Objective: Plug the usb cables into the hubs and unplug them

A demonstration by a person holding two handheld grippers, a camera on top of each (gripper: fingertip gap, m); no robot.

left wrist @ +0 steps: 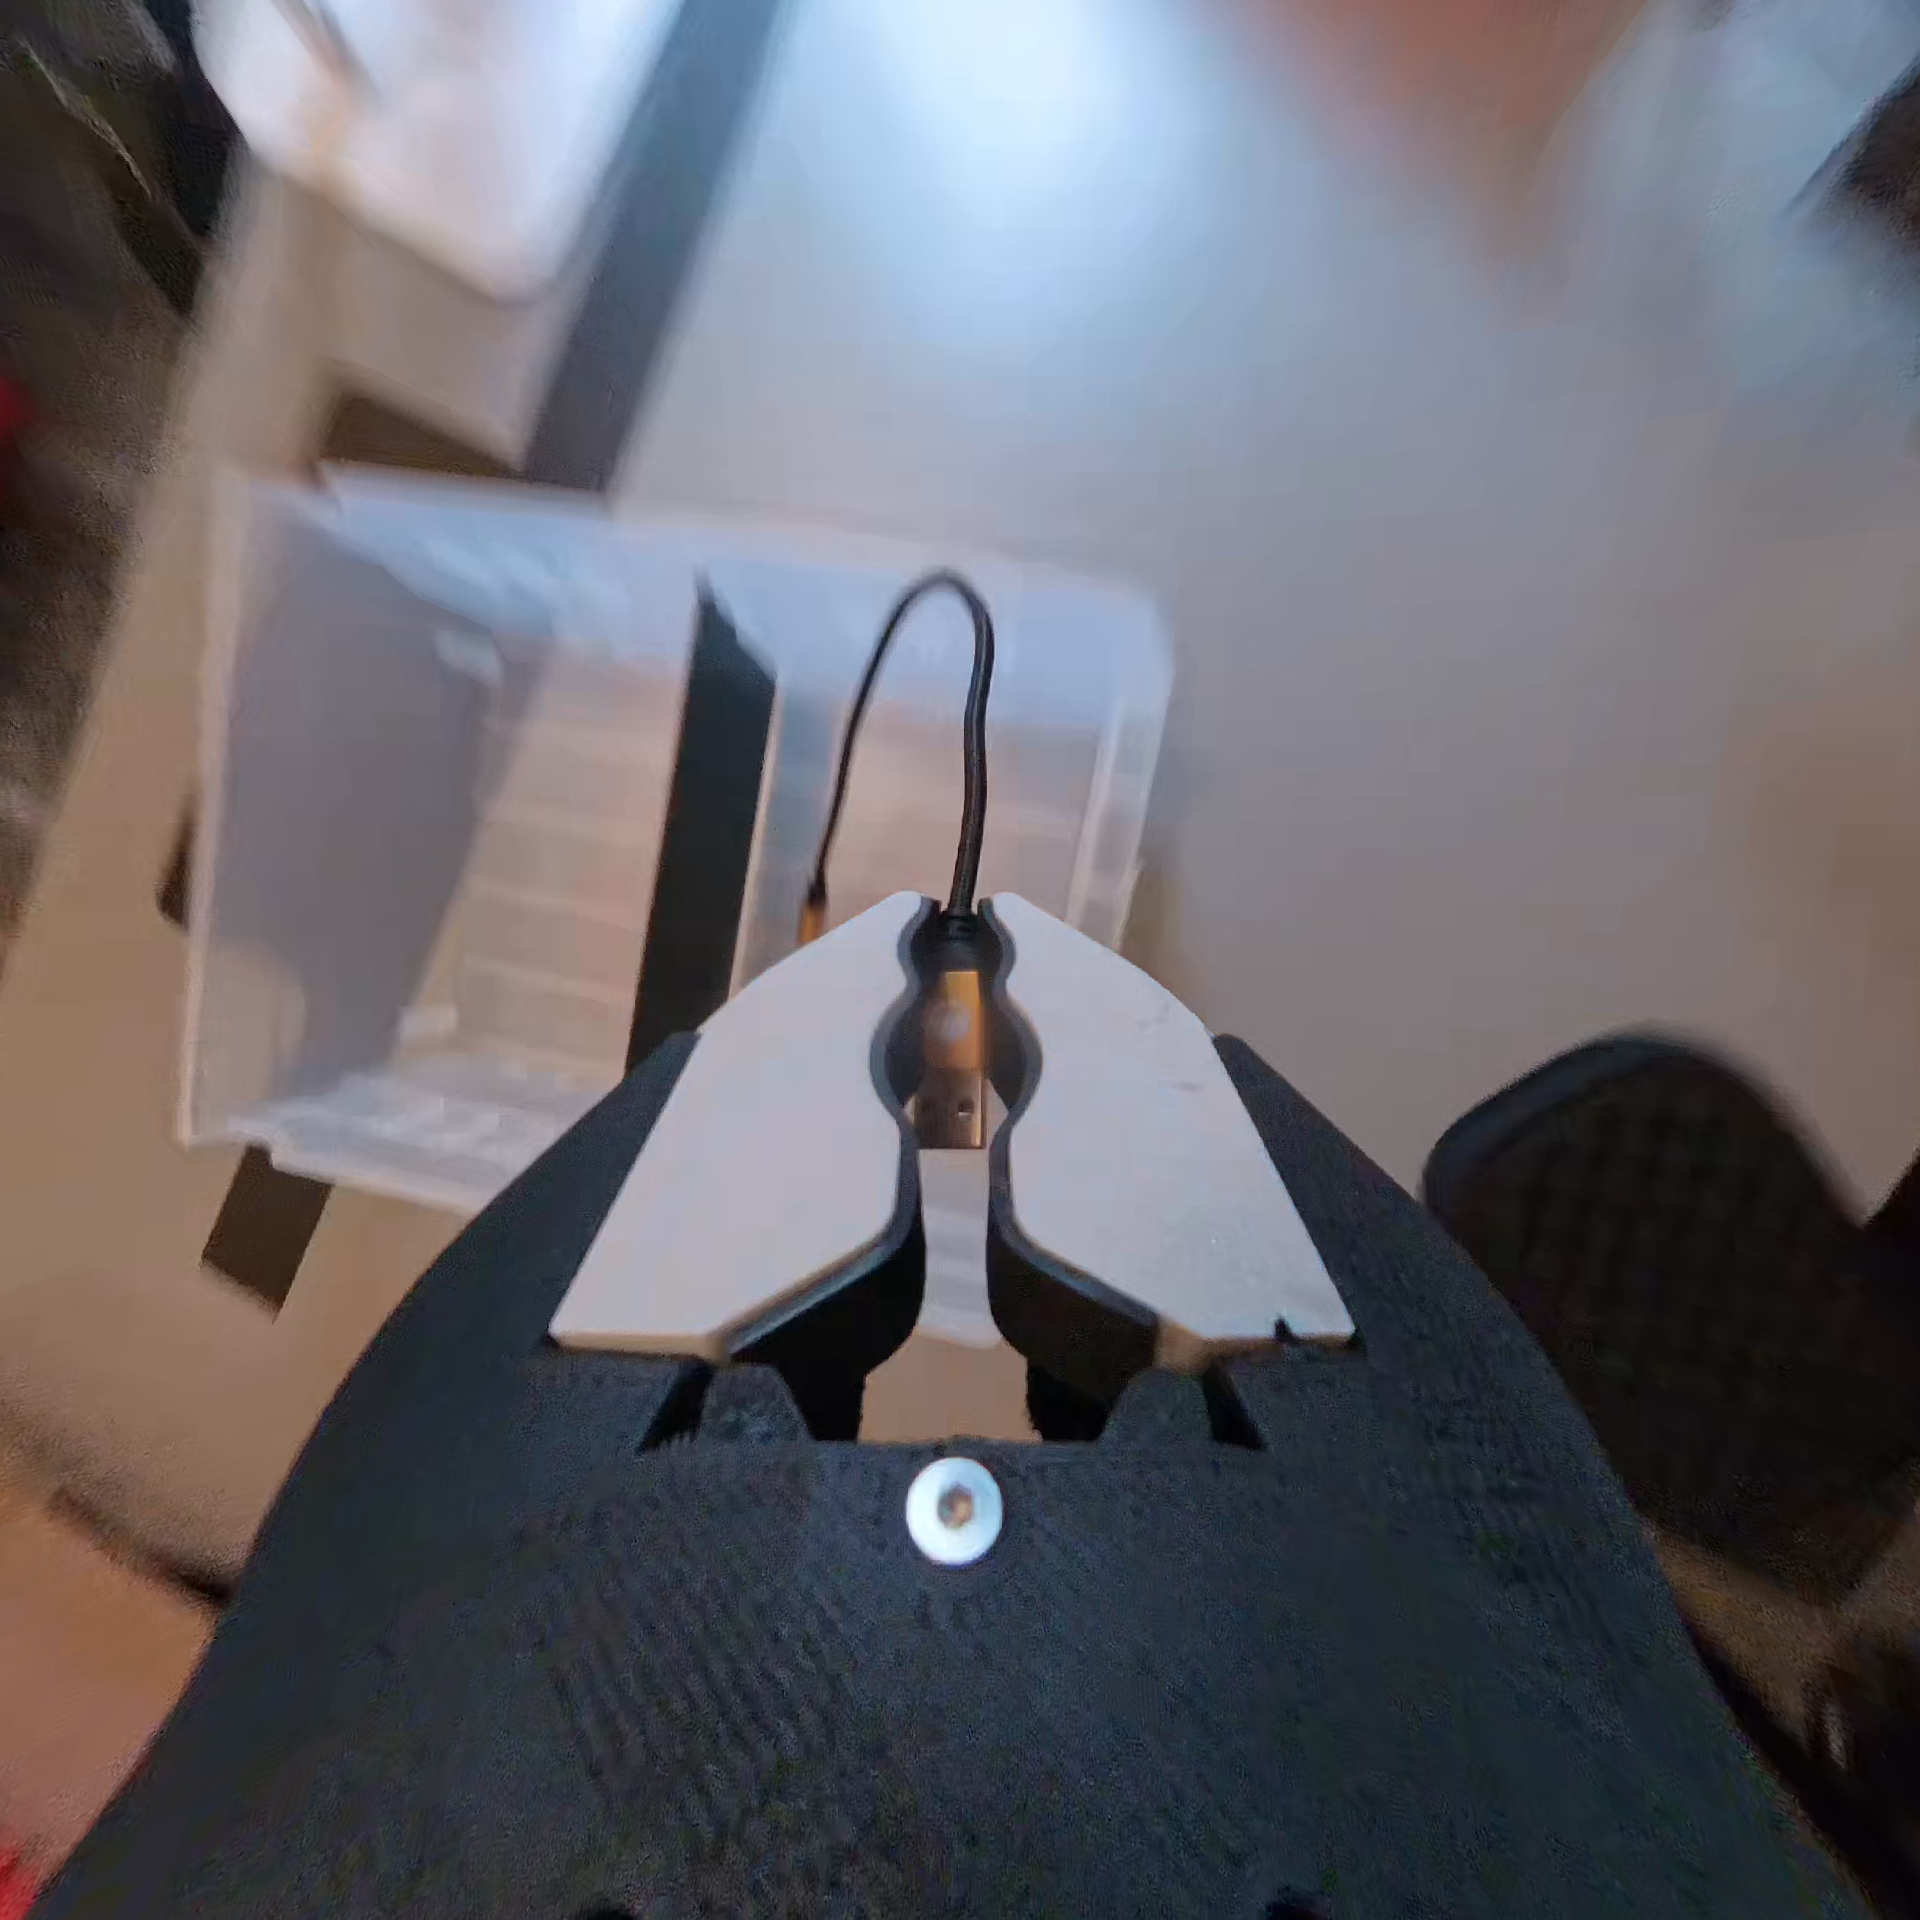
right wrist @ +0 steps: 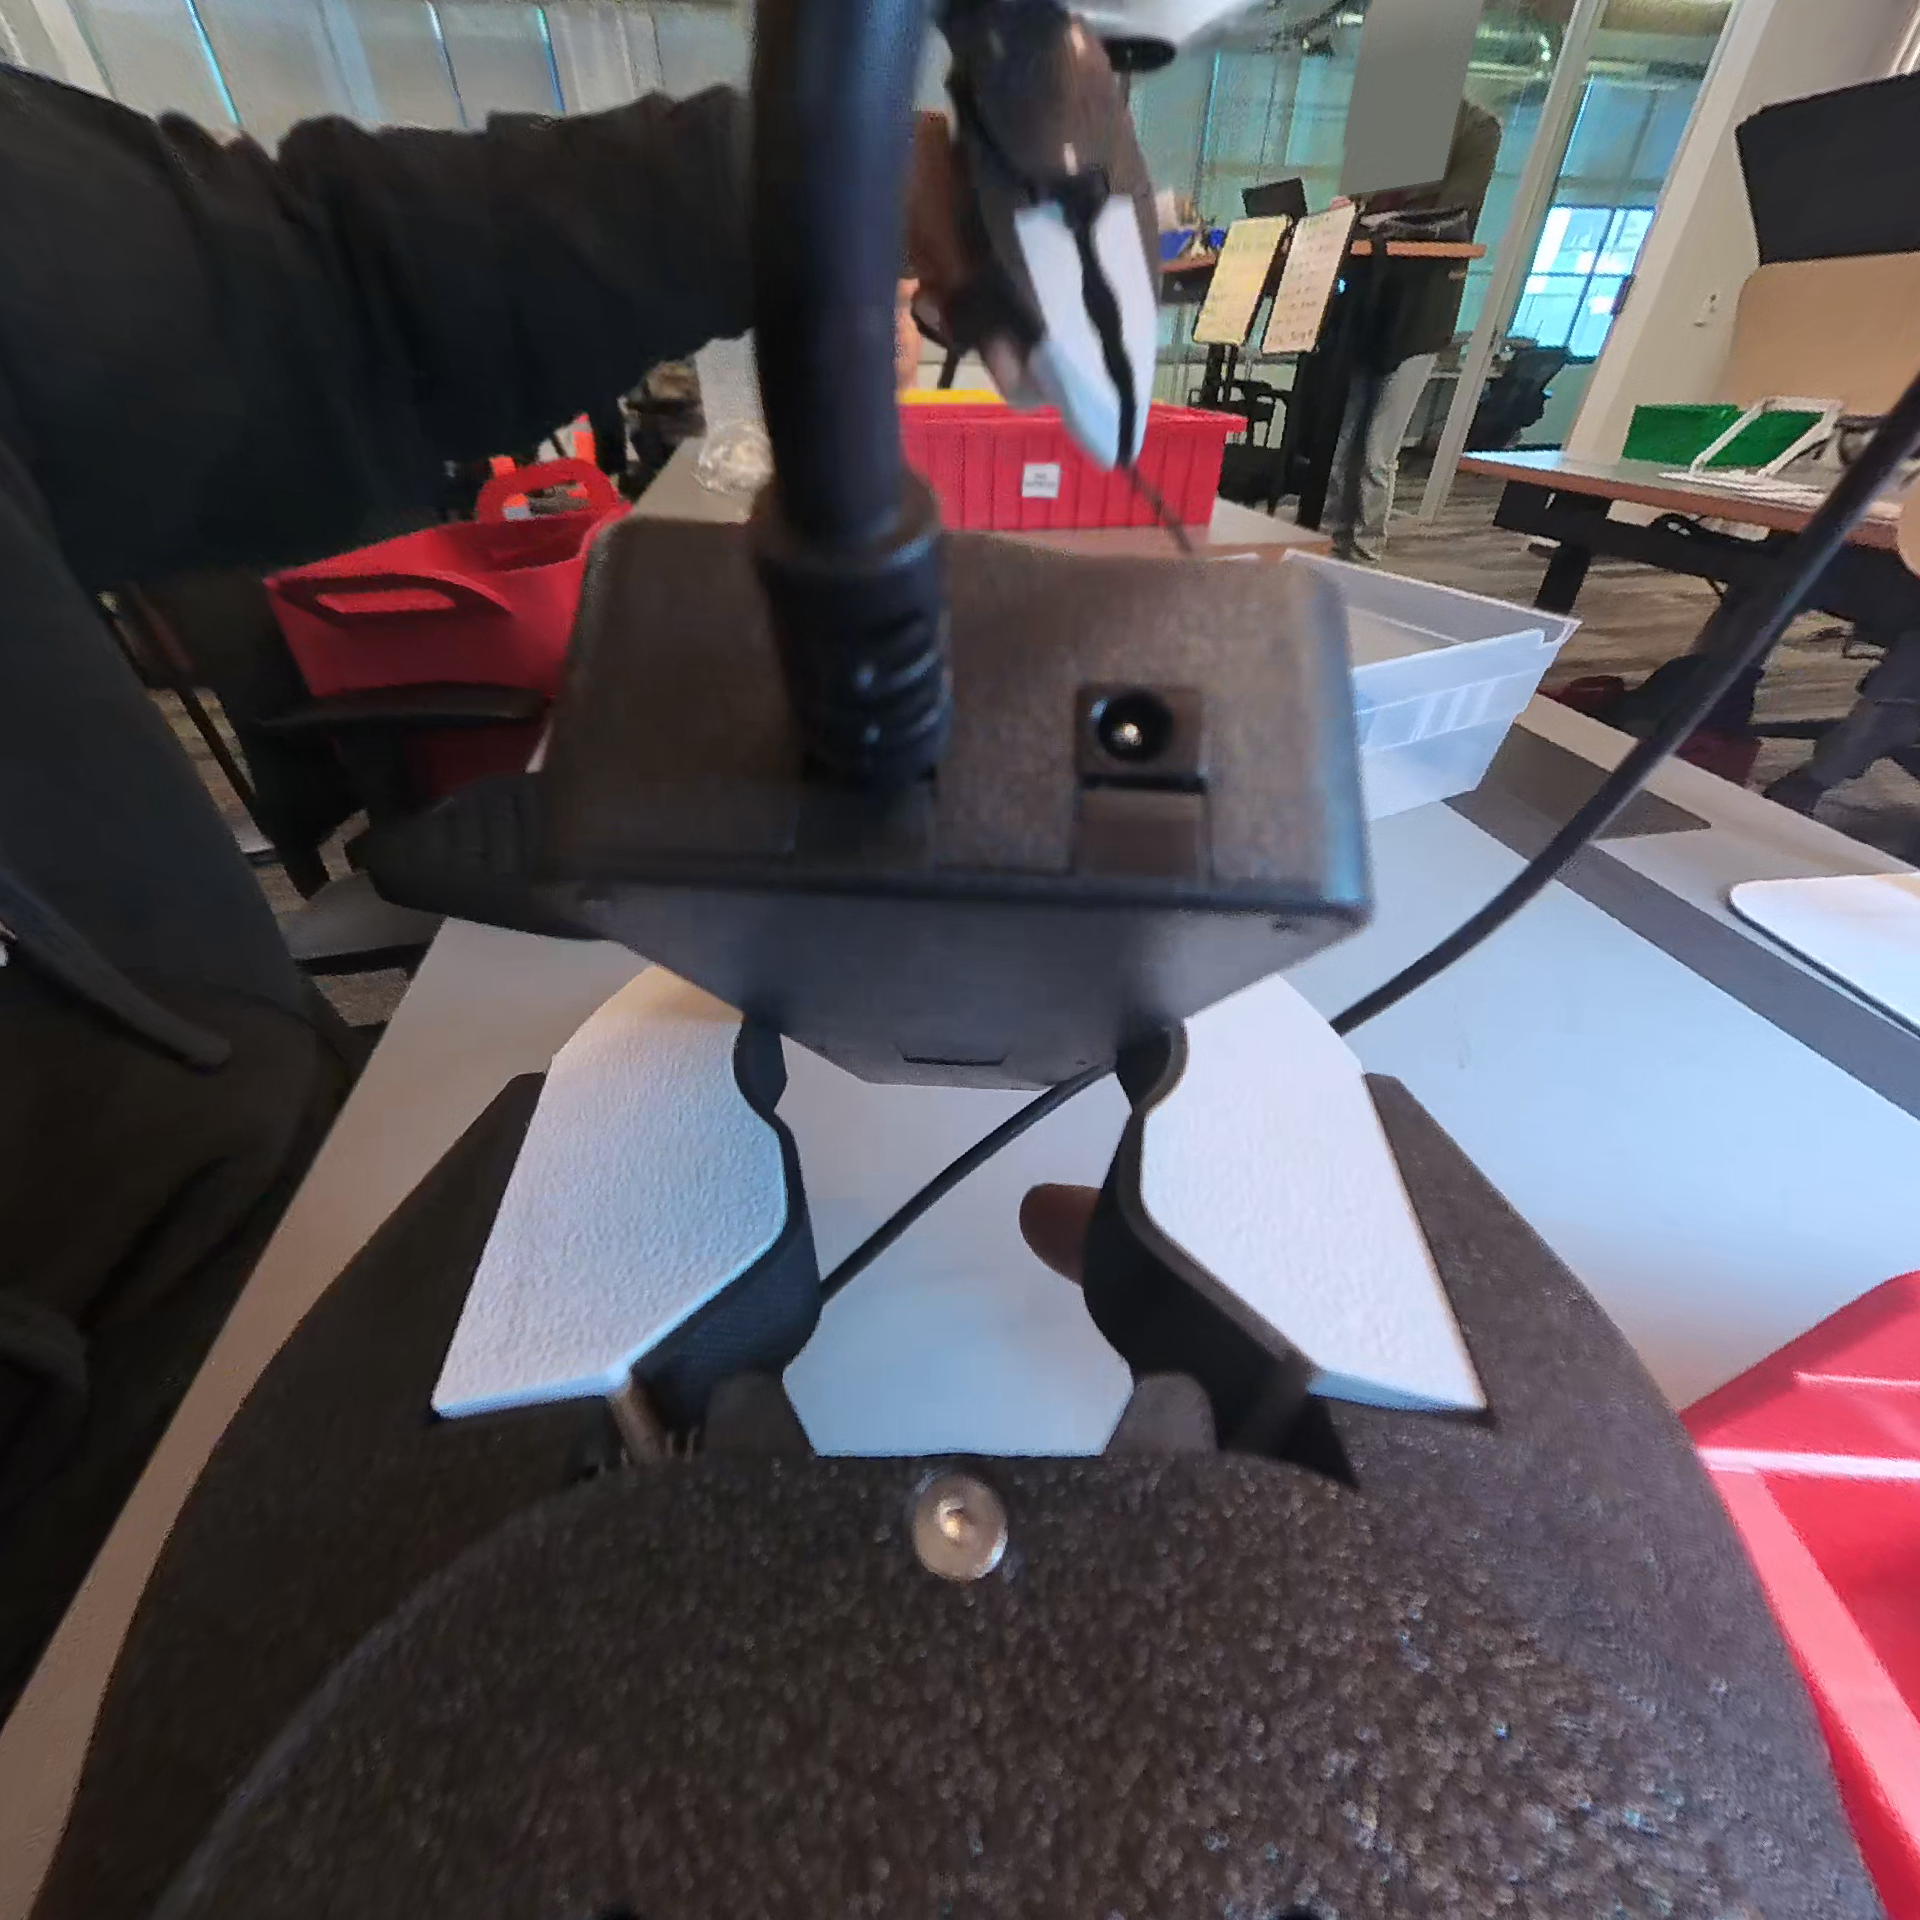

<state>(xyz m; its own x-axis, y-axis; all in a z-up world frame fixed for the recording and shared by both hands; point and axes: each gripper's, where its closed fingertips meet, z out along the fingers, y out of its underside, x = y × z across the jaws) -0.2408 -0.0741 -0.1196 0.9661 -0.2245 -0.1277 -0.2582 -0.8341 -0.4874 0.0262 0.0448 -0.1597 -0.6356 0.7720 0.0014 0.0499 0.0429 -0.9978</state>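
My left gripper is shut on the gold USB plug of a short black cable. The cable loops up and down to a second gold plug hanging free. This view is motion-blurred. My right gripper is shut on the lower edge of a black USB hub, held above the white table. A thick black lead rises from the hub's top. The left gripper also shows in the right wrist view, beyond the hub, tips pointing down.
A clear plastic bin lies below the left gripper; it also shows behind the hub. A thin black cable crosses the table. A red tote, a red crate and a person's dark sleeve are at left. My right fingertips sit around 30 cm from my left ones.
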